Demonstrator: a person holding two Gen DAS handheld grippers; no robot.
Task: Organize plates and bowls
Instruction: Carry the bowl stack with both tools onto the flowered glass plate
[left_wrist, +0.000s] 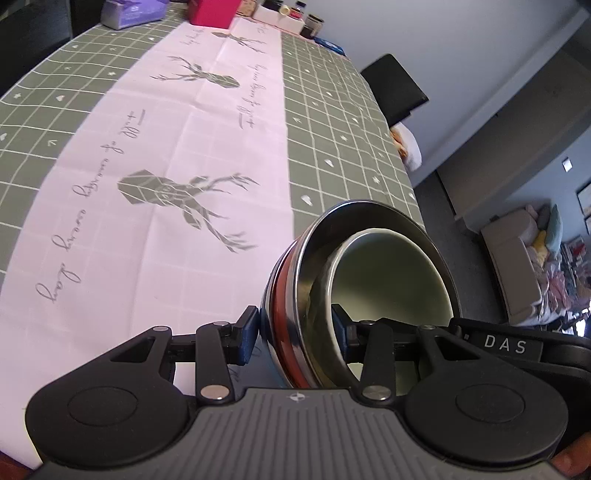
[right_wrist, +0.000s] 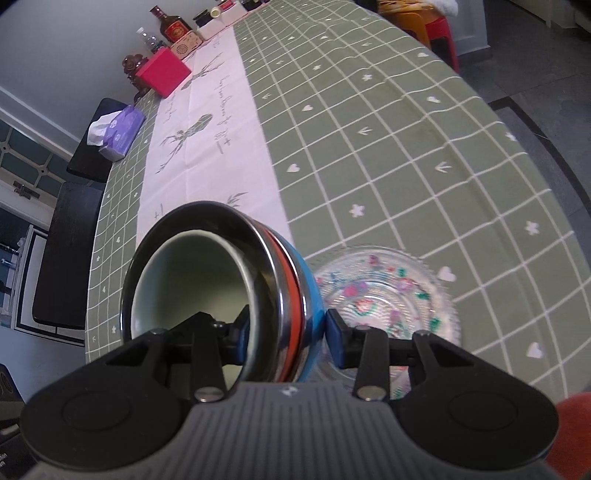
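A stack of nested bowls (left_wrist: 295, 295) is held between both grippers: steel bowls with red and blue outsides, and a pale green bowl (left_wrist: 391, 273) innermost. My left gripper (left_wrist: 295, 332) is shut on the stack's rim, one finger outside, one inside. In the right wrist view my right gripper (right_wrist: 284, 332) is shut on the opposite rim of the same stack (right_wrist: 291, 295). The stack is tilted above the table. A clear glass plate (right_wrist: 384, 291) with coloured flower prints lies on the tablecloth just right of and under the stack.
A green checked tablecloth (right_wrist: 369, 147) with a white deer runner (left_wrist: 166, 166) covers the table. At the far end stand a red box (right_wrist: 162, 72), a purple tissue box (right_wrist: 122, 129), bottles and jars (right_wrist: 173, 27). The table edge (left_wrist: 402, 155) drops off at right.
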